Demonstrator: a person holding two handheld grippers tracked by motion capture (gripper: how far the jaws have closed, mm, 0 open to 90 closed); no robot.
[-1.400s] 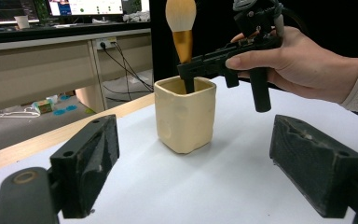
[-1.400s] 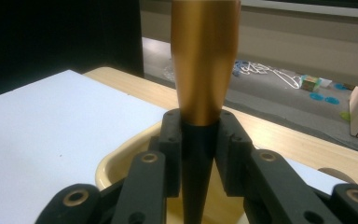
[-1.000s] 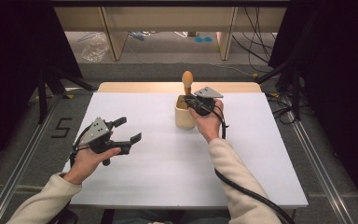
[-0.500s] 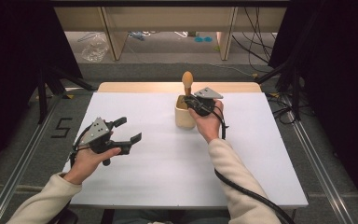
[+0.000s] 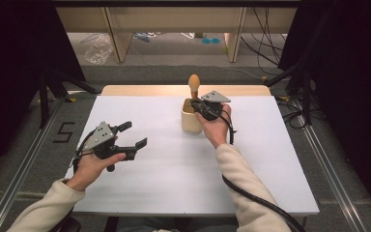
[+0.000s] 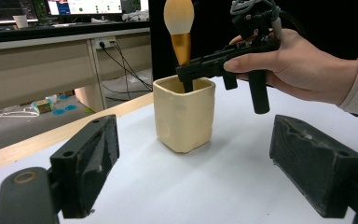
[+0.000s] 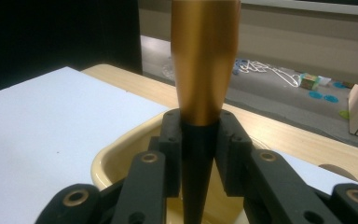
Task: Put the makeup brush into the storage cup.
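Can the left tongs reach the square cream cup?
Probably yes: the left tongs stand open, with bare white table between them and the square cream cup. The right tongs work above it.

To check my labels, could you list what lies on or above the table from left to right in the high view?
Left gripper → cream cup → right gripper, shut on the makeup brush standing in the cup.

- We see the cup [image 6: 184, 114] as glazed ceramic: cream, glossy, slightly dimpled.
- Brush [image 6: 182, 32]: soft fluffy bristles, shiny gold metal ferrule, matt black handle.
- Right gripper [image 7: 199, 140]: matt black plastic, brass-look rivets.
- Left gripper [image 6: 196, 172]: pads rough, grainy black rubber.
- Table [image 5: 164, 174]: matt white sheet, smooth; bare wood strip at 12 o'clock.
- Sleeve [image 5: 251, 188]: cream knit cloth.
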